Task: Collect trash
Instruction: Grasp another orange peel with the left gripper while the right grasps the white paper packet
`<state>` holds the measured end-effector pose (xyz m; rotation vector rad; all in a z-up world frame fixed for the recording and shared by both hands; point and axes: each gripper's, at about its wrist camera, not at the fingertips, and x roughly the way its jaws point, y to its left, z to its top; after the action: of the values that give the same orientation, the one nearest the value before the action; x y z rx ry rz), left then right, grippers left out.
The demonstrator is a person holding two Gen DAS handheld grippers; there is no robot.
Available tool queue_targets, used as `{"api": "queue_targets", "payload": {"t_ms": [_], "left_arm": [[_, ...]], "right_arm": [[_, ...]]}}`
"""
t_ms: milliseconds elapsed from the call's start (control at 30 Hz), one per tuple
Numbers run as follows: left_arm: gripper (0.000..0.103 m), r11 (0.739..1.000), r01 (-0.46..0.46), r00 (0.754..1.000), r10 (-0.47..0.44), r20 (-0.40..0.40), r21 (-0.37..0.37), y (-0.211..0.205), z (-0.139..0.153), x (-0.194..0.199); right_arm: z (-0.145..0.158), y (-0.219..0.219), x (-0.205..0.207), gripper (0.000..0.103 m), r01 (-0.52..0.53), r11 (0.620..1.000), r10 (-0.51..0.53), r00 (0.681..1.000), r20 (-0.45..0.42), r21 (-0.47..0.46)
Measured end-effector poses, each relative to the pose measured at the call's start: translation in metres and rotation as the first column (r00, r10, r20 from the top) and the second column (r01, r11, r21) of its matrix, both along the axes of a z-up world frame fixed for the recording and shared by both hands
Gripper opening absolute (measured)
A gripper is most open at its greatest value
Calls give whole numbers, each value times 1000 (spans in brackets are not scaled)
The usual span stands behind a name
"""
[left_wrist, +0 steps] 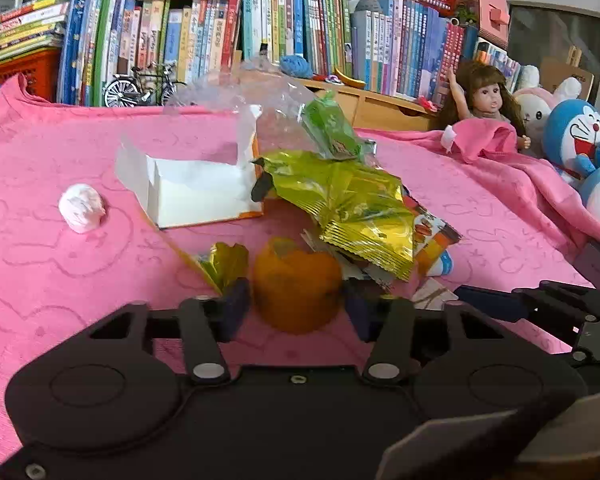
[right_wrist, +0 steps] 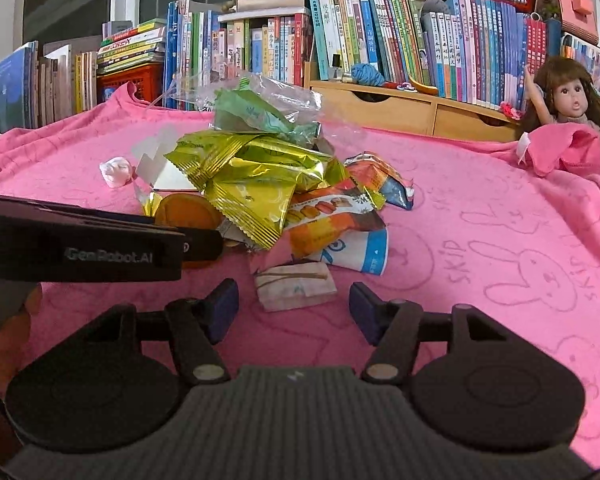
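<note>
Partly buried, the trash sits in one heap on the pink blanket (right_wrist: 480,208): gold foil wrappers (right_wrist: 252,184), a green packet (right_wrist: 256,114) under crumpled clear plastic, and an orange snack bag (right_wrist: 324,216) overlapping a blue-and-white one whose print is cut off. An orange peel (left_wrist: 296,288) lies at the near edge of the heap, between the fingers of the left gripper (left_wrist: 296,308); both blue pads stand right against its sides, though blur hides whether they truly press it. From the right wrist view that gripper's body covers most of the peel. The right gripper (right_wrist: 294,312) has its fingers released and spread, with a small folded paper packet (right_wrist: 296,286) lying just ahead between them, untouched. A white box (left_wrist: 196,188) and a crumpled tissue ball (left_wrist: 82,208) lie left of the heap.
</note>
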<state>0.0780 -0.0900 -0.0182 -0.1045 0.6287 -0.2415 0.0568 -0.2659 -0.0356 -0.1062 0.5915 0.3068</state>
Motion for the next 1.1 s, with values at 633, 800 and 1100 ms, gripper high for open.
{"api": "queue_targets", "payload": {"t_ms": [633, 800, 1100], "left_arm": [[32, 1000, -2, 999, 2, 34, 18, 27, 18, -44], [32, 1000, -14, 999, 13, 44, 21, 36, 23, -53], [32, 999, -22, 999, 21, 43, 27, 49, 29, -70]], "right_arm": [[5, -1, 5, 74, 16, 1000, -16, 1000, -6, 9], [4, 6, 12, 67, 6, 999, -6, 1000, -10, -49], [10, 16, -9, 50, -9, 997, 12, 999, 34, -82]]}}
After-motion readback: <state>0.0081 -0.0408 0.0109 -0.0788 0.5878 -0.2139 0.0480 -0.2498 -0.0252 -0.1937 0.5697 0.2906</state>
